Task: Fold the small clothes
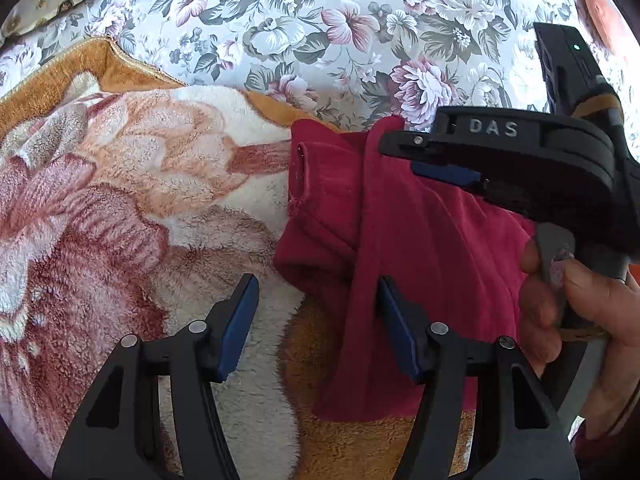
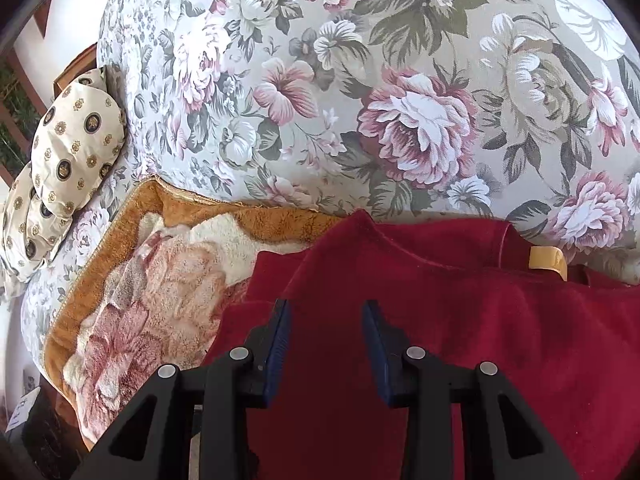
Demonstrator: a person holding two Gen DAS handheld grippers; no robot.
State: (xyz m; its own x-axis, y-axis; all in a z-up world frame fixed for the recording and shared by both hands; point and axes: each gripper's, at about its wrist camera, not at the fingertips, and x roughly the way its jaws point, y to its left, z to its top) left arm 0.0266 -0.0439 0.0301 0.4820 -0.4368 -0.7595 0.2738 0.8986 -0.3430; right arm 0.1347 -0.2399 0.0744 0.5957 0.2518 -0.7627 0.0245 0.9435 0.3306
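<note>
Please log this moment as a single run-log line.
left gripper: open, beside dark red garment | right gripper: open, above garment | garment: on plush floral blanket | fold: unfinished

My left gripper sits at six o'clock, over the blanket. The shirt lies on the blanket, toward three o'clock from me. My right gripper is above the shirt at two o'clock. The bed sheet lies behind, at twelve. Pillows rest at nine o'clock in my right view.
</note>
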